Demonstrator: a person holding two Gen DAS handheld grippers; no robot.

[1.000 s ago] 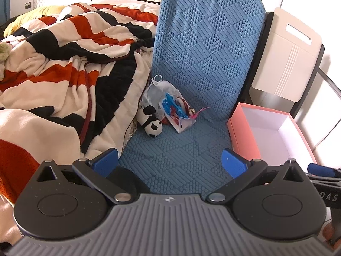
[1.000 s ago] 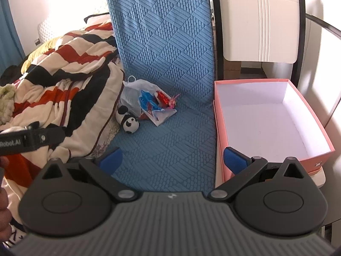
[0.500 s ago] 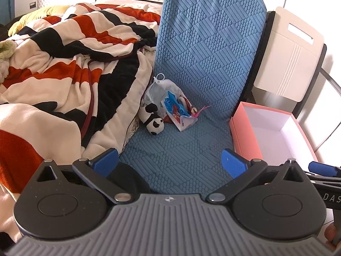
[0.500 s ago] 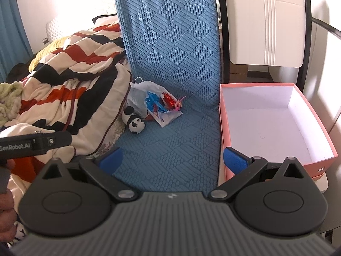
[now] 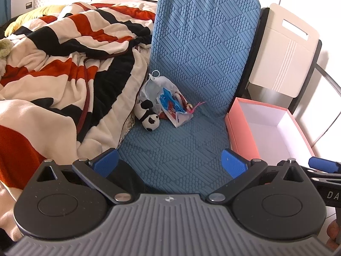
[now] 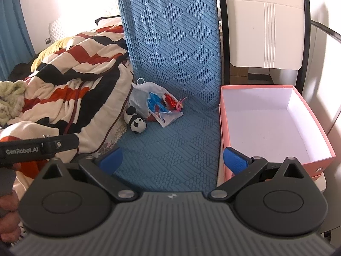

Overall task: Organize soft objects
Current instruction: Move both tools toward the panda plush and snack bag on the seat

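Note:
A small plush panda [image 5: 149,117] [image 6: 136,121] lies on the blue textured chair seat [image 5: 177,149] [image 6: 170,147], close to its backrest. Beside it lies a clear plastic bag [image 5: 170,104] [image 6: 158,104] with blue and red soft items inside. A pink box with a white inside [image 5: 238,132] [image 6: 226,132] stands open and empty right of the chair. My left gripper [image 5: 170,163] is open above the seat's front, nothing between its blue pads. My right gripper [image 6: 172,159] is open too, near the seat's front right, beside the box.
A red, black and cream striped blanket [image 5: 64,64] [image 6: 74,81] is heaped on the bed left of the chair. A cream and black chair back [image 5: 285,57] [image 6: 264,32] stands behind the box. A greenish fuzzy item [image 6: 10,102] lies on the bed's far left.
Both views have shifted slightly toward the chair and to the right; the panda, bag and box have not moved. Both grippers stay open.

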